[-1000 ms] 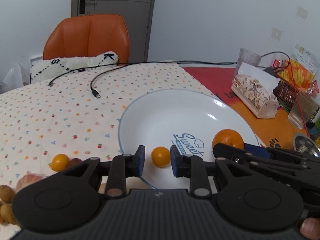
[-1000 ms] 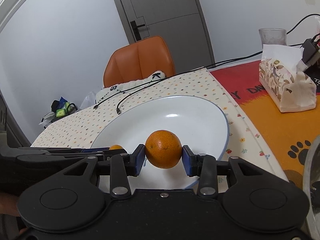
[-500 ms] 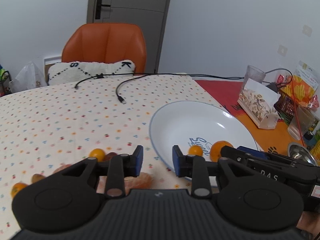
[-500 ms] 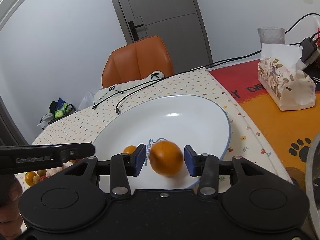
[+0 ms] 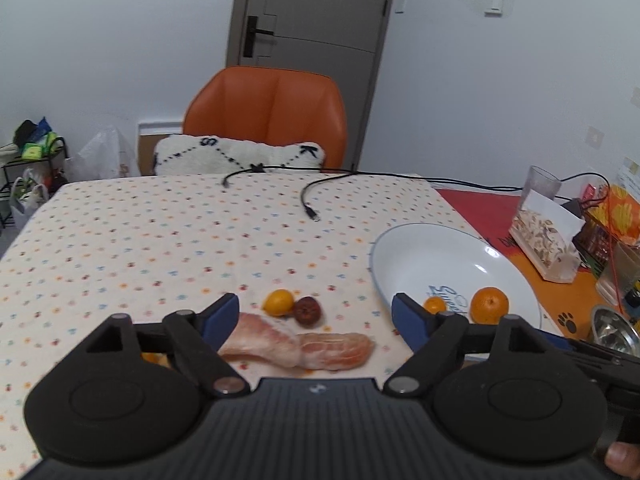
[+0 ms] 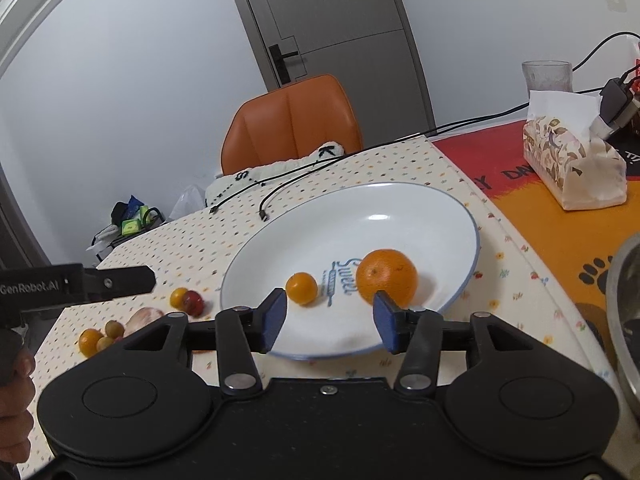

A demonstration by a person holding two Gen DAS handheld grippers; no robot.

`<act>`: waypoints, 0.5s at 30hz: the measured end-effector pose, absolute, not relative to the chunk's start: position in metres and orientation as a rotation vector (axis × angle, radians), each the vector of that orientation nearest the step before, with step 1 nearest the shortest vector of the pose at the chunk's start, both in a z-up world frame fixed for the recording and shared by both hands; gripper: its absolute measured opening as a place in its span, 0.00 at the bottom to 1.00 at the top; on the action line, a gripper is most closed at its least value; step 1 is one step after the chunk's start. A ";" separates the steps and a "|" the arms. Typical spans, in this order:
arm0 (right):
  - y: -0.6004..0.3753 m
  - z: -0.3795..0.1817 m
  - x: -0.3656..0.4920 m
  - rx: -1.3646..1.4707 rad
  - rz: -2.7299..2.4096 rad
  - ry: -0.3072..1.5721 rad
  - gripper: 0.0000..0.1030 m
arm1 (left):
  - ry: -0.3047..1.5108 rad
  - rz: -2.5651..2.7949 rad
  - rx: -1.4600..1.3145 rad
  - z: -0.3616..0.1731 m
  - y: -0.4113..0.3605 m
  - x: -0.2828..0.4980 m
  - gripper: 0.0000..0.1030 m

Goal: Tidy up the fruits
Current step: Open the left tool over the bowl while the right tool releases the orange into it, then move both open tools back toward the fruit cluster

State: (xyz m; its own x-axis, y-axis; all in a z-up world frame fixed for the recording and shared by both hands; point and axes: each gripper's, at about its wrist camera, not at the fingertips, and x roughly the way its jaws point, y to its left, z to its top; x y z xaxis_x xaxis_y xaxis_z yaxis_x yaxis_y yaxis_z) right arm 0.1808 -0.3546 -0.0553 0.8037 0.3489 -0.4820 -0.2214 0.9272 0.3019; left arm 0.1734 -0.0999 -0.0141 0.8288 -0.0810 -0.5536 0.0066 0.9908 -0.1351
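A white plate (image 6: 420, 216) holds a big orange (image 6: 386, 278) and a small orange (image 6: 302, 288); both show in the left wrist view, big (image 5: 489, 305) and small (image 5: 434, 305), on the plate (image 5: 420, 256). My right gripper (image 6: 330, 316) is open and empty over the plate's near rim. My left gripper (image 5: 316, 318) is open and empty above two peeled pomelo segments (image 5: 296, 345) on the dotted cloth. A small yellow-orange fruit (image 5: 278, 302) and a dark red fruit (image 5: 307, 311) lie just beyond them.
More small fruits (image 6: 98, 338) lie at the cloth's left edge. Two black cables (image 5: 308, 196) cross the far cloth. A tissue box (image 6: 572, 164), a glass (image 6: 546, 76) and a metal bowl (image 6: 624, 320) stand to the right. An orange chair (image 5: 266, 120) is behind the table.
My right gripper opened and let the big orange go onto the plate. My left gripper drew back left from the plate and opened wide over the pomelo segments.
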 end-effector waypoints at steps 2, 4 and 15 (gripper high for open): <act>-0.353 -0.055 0.175 0.237 0.310 0.557 0.50 | 0.597 -0.039 -0.131 -0.013 -0.094 0.169 0.82; -0.351 -0.053 0.170 0.239 0.311 0.552 0.52 | 0.592 -0.032 -0.131 -0.011 -0.089 0.163 0.83; -0.338 -0.042 0.145 0.258 0.351 0.517 0.85 | 0.568 0.037 -0.142 -0.012 -0.055 0.135 0.88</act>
State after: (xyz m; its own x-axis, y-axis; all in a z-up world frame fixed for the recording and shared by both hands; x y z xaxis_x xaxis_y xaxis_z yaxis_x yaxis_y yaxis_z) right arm 0.1446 -0.3376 -0.0416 0.8122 0.3887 -0.4350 -0.2604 0.9088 0.3259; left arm 0.1350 -0.0549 -0.0124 0.8426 -0.0045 -0.5385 -0.0740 0.9895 -0.1242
